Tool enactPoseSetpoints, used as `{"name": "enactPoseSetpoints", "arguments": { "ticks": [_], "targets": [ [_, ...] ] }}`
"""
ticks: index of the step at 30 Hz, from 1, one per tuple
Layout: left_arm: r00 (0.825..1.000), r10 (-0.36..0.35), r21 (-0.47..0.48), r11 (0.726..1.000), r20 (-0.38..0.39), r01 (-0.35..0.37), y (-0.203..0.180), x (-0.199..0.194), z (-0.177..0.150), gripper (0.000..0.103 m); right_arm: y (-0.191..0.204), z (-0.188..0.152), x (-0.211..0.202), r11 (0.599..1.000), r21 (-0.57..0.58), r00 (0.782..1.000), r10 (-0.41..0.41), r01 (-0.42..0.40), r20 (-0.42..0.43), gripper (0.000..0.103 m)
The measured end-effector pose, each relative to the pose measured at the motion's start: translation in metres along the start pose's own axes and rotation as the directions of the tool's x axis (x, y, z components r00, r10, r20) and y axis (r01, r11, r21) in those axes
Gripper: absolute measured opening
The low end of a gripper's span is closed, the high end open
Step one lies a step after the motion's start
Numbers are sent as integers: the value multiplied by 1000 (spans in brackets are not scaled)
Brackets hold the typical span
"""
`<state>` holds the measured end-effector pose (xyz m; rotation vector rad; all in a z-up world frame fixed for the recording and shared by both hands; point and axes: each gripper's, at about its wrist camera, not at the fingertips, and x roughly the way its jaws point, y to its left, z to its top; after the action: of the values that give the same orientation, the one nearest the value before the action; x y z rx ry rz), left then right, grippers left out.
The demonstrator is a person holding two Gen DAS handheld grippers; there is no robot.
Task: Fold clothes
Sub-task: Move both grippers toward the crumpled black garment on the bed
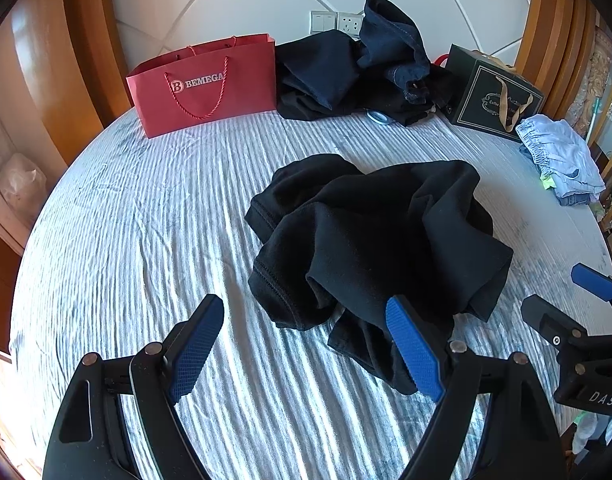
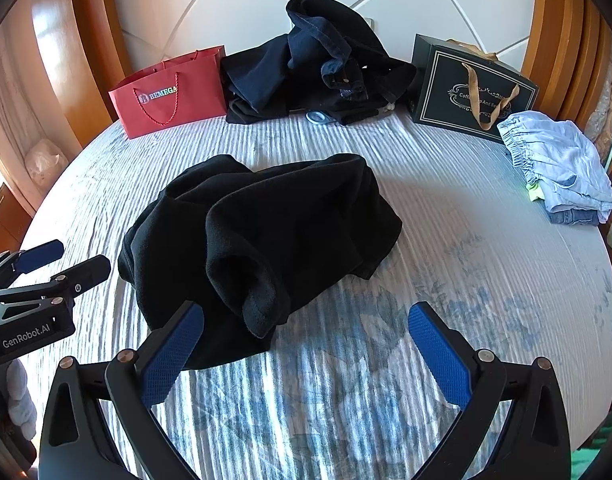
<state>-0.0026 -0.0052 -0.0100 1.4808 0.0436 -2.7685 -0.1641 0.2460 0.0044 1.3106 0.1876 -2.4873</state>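
Note:
A crumpled black garment [image 1: 369,240] lies in a heap in the middle of the bed; it also shows in the right wrist view [image 2: 262,232]. My left gripper [image 1: 306,344] is open and empty, just short of the heap's near edge, its right finger beside the cloth. My right gripper [image 2: 306,352] is open and empty, in front of the heap's near right side. The right gripper shows at the edge of the left wrist view [image 1: 565,300], and the left one in the right wrist view [image 2: 62,260].
The bed has a striped pale blue cover [image 1: 146,220]. At the headboard stand a red paper bag [image 1: 206,84], a pile of dark clothes [image 1: 365,68] and a black gift bag [image 1: 493,96]. Folded light blue clothes [image 1: 561,160] are stacked at the right edge.

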Motion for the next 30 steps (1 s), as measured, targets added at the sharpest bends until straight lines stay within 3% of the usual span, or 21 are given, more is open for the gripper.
{"name": "enactPoseSetpoints", "arguments": {
  "ticks": [23,30],
  "targets": [
    [999,-10,-17,1000,-35,10,8,14,1,84,3,5,12,1000,-15,1000,9,-9,-30,103],
    [999,-20,-26,999,-50,18,18,25,3,84,8,10,25,998,-25,997,61,-62,-48,103]
  ]
}}
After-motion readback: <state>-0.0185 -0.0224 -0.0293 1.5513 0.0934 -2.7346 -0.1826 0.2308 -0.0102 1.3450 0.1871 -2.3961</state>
